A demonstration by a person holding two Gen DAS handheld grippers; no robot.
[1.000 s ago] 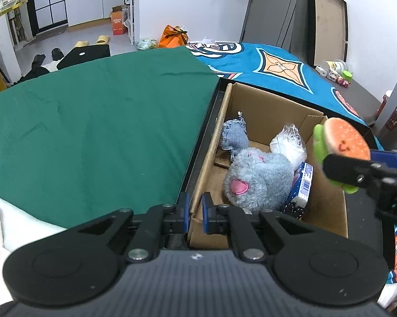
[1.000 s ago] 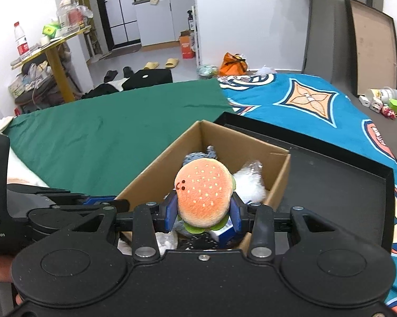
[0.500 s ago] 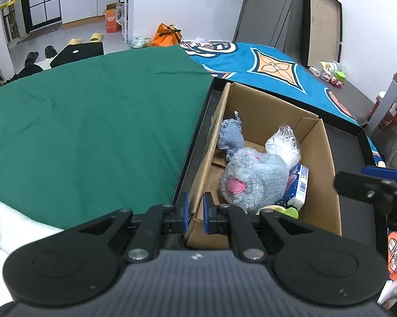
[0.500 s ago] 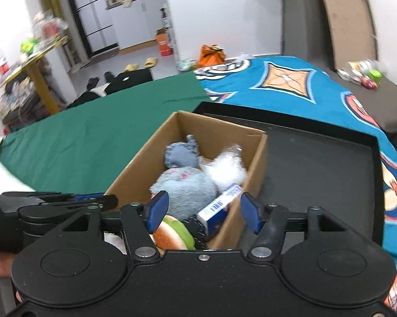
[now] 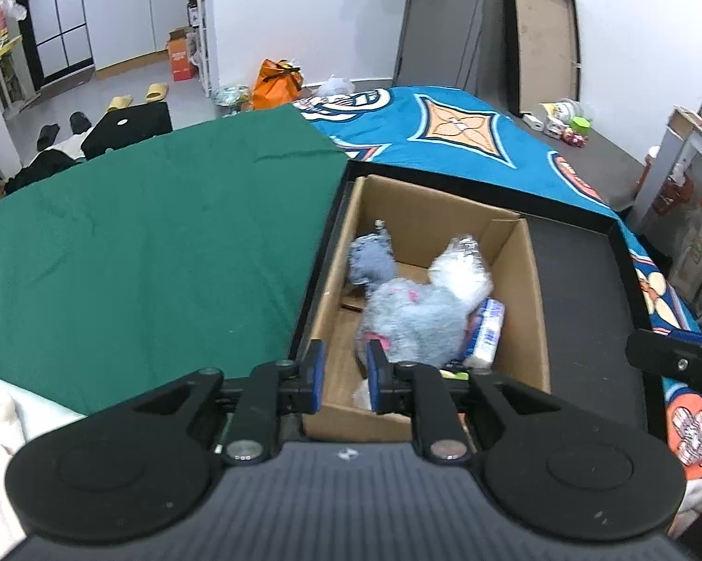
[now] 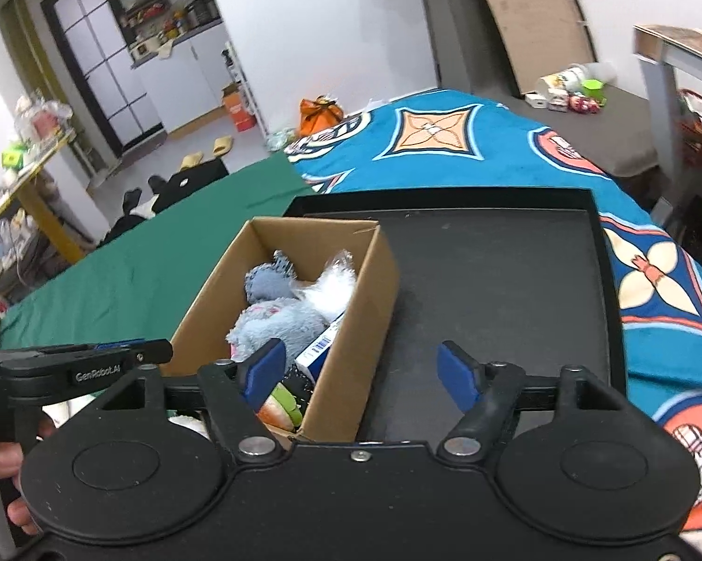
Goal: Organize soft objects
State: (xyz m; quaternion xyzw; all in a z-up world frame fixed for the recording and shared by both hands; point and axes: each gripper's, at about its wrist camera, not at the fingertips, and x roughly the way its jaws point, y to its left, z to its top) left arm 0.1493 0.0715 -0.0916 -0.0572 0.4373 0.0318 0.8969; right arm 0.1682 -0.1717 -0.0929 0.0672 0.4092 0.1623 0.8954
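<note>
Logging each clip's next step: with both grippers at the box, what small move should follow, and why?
Probably lift the right gripper up and away from the cardboard box. Its jaws stand wide open and empty, and the burger plush already lies inside, at the near end beside the grey plush. The left gripper also holds nothing.

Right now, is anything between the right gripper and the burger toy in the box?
Nothing visible. The burger toy lies uncovered in the box's near corner, by the open right gripper's left finger; the box wall runs between the fingers.
</note>
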